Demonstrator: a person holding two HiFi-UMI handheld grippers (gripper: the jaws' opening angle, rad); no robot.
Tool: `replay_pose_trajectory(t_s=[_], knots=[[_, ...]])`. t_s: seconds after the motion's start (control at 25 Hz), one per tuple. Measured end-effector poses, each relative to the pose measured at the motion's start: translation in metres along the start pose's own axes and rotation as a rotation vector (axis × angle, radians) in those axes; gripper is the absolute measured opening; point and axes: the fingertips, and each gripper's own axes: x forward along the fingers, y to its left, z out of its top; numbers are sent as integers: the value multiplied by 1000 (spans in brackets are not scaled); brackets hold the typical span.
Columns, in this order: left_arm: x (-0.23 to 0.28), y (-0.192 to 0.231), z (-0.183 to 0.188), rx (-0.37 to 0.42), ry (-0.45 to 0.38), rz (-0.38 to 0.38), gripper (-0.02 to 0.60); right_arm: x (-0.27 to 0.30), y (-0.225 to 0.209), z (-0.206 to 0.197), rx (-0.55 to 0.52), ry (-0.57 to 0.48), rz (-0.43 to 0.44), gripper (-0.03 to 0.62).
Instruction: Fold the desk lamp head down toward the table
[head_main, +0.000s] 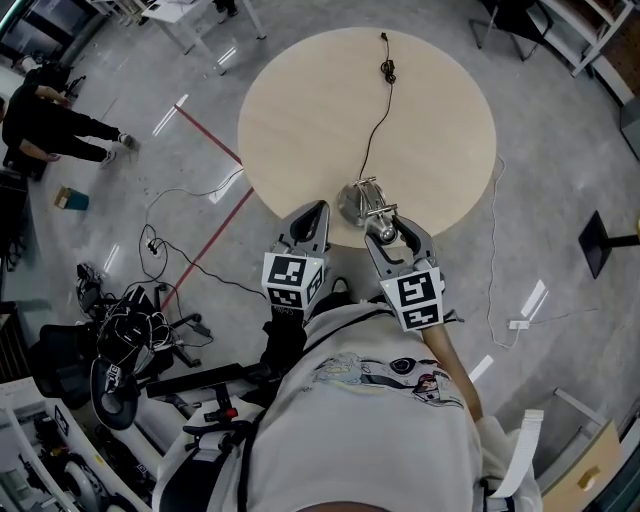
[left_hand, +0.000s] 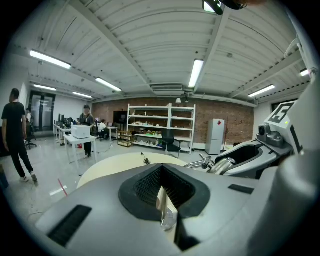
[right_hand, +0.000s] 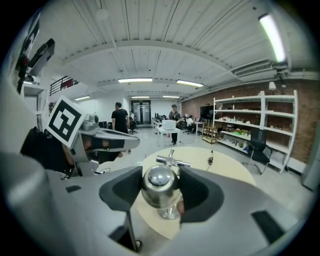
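Note:
A chrome desk lamp stands near the front edge of the round wooden table. Its base rests on the tabletop and its rounded head is up at my right gripper. In the right gripper view the shiny head sits between the two black pads, gripped, with the cross-shaped joint just beyond it. My left gripper hovers beside the lamp on its left, shut and holding nothing. From the left gripper view the lamp shows at the right.
The lamp's black cord runs across the table to the far edge. A red tape line and loose cables lie on the floor at left. A person crouches far left. Black equipment stands lower left.

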Motion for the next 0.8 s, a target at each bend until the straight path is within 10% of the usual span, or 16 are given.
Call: replay_pose_trajectory(t_s=[0.8], knots=[[1,-4,-4,0,9,-11,0,-3,9,-35,-71,67,0,224]])
